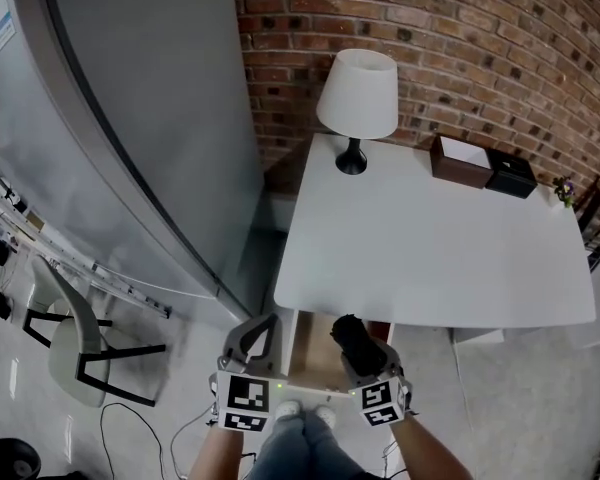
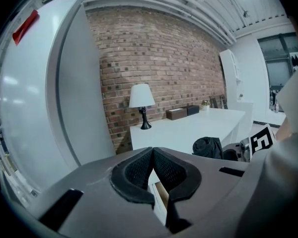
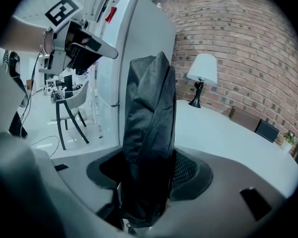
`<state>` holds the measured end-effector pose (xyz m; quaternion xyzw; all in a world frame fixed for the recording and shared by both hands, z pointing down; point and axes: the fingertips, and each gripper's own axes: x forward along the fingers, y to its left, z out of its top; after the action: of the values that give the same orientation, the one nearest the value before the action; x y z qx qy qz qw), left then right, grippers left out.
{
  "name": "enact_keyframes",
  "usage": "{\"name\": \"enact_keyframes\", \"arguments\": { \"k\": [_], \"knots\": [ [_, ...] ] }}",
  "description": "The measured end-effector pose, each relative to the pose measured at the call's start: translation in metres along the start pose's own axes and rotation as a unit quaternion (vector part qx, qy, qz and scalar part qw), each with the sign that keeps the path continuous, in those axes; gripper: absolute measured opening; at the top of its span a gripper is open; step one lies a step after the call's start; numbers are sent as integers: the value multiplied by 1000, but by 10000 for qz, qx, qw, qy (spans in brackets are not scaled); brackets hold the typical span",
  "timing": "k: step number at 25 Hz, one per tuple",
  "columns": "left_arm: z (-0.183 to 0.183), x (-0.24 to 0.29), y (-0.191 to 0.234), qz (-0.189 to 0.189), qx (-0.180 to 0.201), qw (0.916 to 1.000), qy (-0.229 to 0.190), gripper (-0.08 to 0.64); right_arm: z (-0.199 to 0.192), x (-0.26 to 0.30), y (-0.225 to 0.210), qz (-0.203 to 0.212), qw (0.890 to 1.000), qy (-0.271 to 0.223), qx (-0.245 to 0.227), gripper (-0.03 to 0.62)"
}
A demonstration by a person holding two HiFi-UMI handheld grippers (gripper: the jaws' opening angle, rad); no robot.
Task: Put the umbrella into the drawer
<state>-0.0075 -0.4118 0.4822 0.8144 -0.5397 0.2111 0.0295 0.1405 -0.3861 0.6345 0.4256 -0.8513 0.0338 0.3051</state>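
Note:
A black folded umbrella (image 3: 149, 133) stands upright between the jaws of my right gripper (image 3: 148, 182), which is shut on its lower part. In the head view the umbrella (image 1: 350, 336) and right gripper (image 1: 358, 350) hang over the open wooden drawer (image 1: 308, 348) below the white table's (image 1: 430, 258) near edge. My left gripper (image 1: 262, 323) is just left of the drawer; its pads (image 2: 139, 170) meet at the tips with nothing between them. From the left gripper view, the umbrella (image 2: 207, 147) shows to the right and a strip of the drawer (image 2: 161, 196) below the jaws.
On the table stand a white lamp (image 1: 358, 98), a brown tissue box (image 1: 460, 160) and a black box (image 1: 510, 176) along the brick wall. A large grey cabinet (image 1: 130, 118) rises at the left. A chair (image 1: 75, 343) and cables lie on the floor.

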Motion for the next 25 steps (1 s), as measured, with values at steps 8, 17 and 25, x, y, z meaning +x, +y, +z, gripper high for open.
{"name": "enact_keyframes", "arguments": {
  "k": [8, 17, 25],
  "knots": [
    [-17, 15, 2, -189, 110, 9997, 67, 2, -30, 40, 27, 301, 9973, 486, -463, 239],
    [-28, 30, 2, -358, 256, 9990, -27, 1, -56, 78, 41, 364, 9939, 872, -574, 239],
    [-48, 46, 2, -445, 324, 9984, -158, 0, -85, 115, 46, 377, 9854, 1439, -826, 242]
  ]
}}
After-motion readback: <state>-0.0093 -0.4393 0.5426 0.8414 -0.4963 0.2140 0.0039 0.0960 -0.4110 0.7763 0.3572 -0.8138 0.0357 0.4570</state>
